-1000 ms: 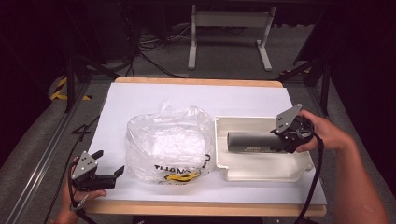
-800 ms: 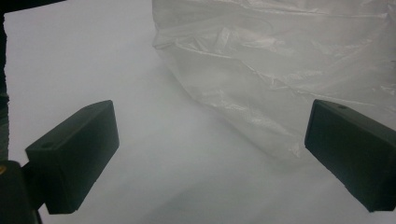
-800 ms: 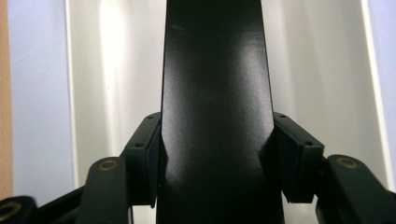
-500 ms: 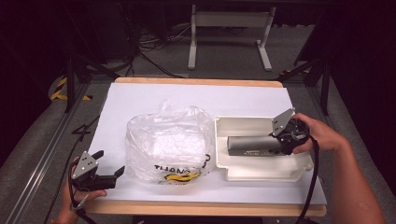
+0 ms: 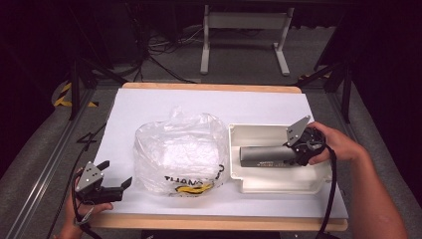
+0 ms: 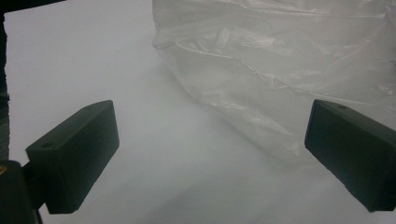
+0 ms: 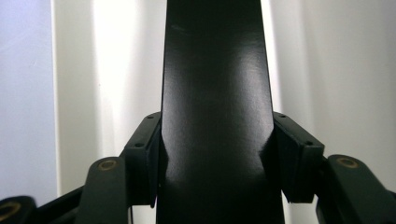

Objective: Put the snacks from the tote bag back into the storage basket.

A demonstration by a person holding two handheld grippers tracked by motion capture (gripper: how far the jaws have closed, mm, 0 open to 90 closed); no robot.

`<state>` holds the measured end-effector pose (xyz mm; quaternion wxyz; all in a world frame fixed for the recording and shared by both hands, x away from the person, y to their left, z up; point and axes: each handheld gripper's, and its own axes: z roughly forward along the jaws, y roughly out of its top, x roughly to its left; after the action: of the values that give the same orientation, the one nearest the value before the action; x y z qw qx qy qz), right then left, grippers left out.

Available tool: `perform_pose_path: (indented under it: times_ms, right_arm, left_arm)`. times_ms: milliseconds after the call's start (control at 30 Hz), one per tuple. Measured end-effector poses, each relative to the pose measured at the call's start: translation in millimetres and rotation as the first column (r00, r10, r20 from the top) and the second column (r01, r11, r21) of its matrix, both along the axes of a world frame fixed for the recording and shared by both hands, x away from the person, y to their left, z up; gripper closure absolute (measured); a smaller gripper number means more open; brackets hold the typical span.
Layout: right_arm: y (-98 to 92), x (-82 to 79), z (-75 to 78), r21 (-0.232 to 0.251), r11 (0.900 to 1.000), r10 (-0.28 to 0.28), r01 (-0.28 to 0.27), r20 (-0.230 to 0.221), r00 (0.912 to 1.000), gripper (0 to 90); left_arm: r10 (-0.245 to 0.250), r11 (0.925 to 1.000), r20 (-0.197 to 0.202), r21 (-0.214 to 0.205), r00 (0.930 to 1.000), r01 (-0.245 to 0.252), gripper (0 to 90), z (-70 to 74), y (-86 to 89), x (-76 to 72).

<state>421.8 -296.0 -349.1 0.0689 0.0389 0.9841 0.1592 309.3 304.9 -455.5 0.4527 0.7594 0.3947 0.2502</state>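
My right tool point(image 5: 294, 152) pinches the dark cylinder point(image 5: 261, 155) over the white tray point(image 5: 278, 184); my left tool point(image 5: 115, 185) sits spread beside the plastic bag point(image 5: 179, 154).

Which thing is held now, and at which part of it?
The right tool holds the dark box by its right end, over the white tray. The left tool holds nothing.

Table point(image 5: 149, 107) w/ bag point(image 5: 179, 154) (clear), tray point(image 5: 318, 184)

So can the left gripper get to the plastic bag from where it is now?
Probably yes: the left gripper is open, the plastic bag lies just ahead of its jaws, and only bare white table lies between them.
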Motion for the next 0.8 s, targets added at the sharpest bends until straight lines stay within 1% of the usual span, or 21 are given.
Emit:
perform_pose_path:
  times_ms: [167,200,233,333,367,400,567,600,633,667,800]
  right_arm:
    - [-1.3,1.9,-4.3,-0.004,1.0000,-0.005,0.005,-0.012,0.9999,42.3]
    - [-2.1,3.1,-8.4,-0.029,0.9994,-0.017,0.016,-0.025,0.9995,42.3]
    - [-2.1,3.1,-8.4,-0.029,0.9994,-0.017,0.016,-0.025,0.9995,42.3]
    - [-2.0,4.3,-15.5,-0.086,0.9962,-0.017,0.014,-0.031,0.9994,42.2]
    - [-1.8,4.5,-17.9,-0.095,0.9954,-0.019,0.016,-0.028,0.9994,42.1]
    - [-1.2,4.1,-21.1,-0.113,0.9932,-0.030,0.026,-0.038,0.9988,42.1]
    - [-0.6,4.6,-21.6,-0.125,0.9918,-0.028,0.024,-0.026,0.9993,42.0]
    - [-0.3,5.0,-21.6,-0.136,0.9904,-0.029,0.026,-0.026,0.9992,41.9]
    - [0.0,4.7,-21.9,-0.146,0.9885,-0.041,0.038,-0.019,0.9990,41.8]
    - [0.4,4.7,-21.2,-0.156,0.9870,-0.039,0.037,-0.011,0.9992,41.7]
    - [1.0,4.9,-21.7,-0.157,0.9870,-0.038,0.036,-0.006,0.9993,41.1]
  left_arm:
    - [-0.001,1.0000,-0.002,0.005,1.0000,0.001,3.8,-0.3,-0.7,0.2]
    - [0.002,1.0000,-0.001,0.006,1.0000,-0.002,3.9,-0.5,-1.0,0.1]
    - [0.002,1.0000,-0.001,0.006,1.0000,-0.002,3.9,-0.5,-1.0,0.1]
    - [0.003,1.0000,0.002,0.007,1.0000,-0.003,3.9,-0.1,-1.1,0.1]
    - [0.003,1.0000,0.004,0.006,1.0000,-0.003,3.9,0.1,-1.1,0.0]
    - [0.004,1.0000,0.004,0.003,1.0000,-0.004,3.8,0.2,-1.1,-0.1]
    - [0.008,0.9999,0.005,0.009,1.0000,-0.008,3.8,0.2,-1.5,0.0]
    - [0.007,0.9999,0.006,0.009,1.0000,-0.007,3.8,0.3,-1.7,0.0]
    - [0.006,0.9999,0.006,0.009,1.0000,-0.007,3.9,0.3,-1.7,-0.1]
    - [0.007,0.9999,0.005,0.008,1.0000,-0.007,3.8,0.2,-1.6,0.0]
    - [0.006,1.0000,0.003,0.007,1.0000,-0.006,3.9,-0.2,-2.1,-0.1]
